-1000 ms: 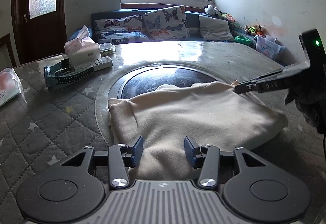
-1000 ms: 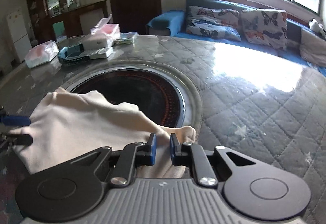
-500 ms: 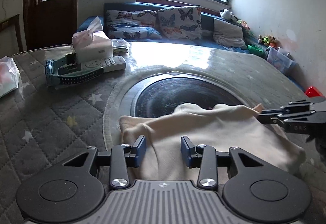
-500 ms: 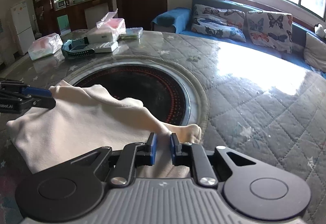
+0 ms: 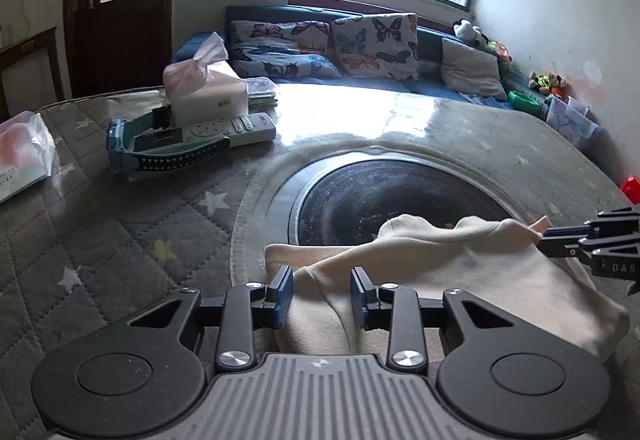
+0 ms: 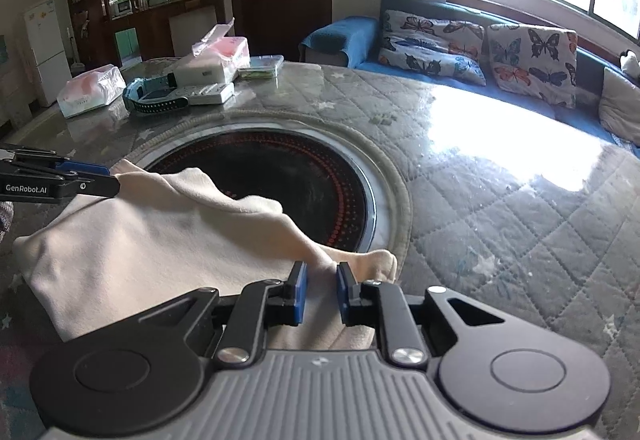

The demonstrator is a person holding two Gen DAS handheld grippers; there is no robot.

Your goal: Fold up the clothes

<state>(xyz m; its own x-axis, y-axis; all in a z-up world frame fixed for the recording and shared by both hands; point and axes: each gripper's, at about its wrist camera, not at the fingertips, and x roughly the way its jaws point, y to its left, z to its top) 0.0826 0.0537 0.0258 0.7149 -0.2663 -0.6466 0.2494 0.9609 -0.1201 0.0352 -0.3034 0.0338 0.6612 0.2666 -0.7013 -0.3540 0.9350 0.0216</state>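
The left tongs (image 5: 321, 294) stand spread, cream cloth lying between the blue pads without either pad pressing it. The right tongs (image 6: 321, 290) stand narrowly parted with a ridge of the cream garment (image 6: 132, 236) between the pads; whether they pinch it I cannot tell. The garment lies folded across the lower middle of both views, over the near rim of the dark round inset (image 5: 400, 195) in the quilted surface (image 5: 100, 240). A tissue box (image 5: 204, 91) and remote (image 5: 216, 129) sit upper left.
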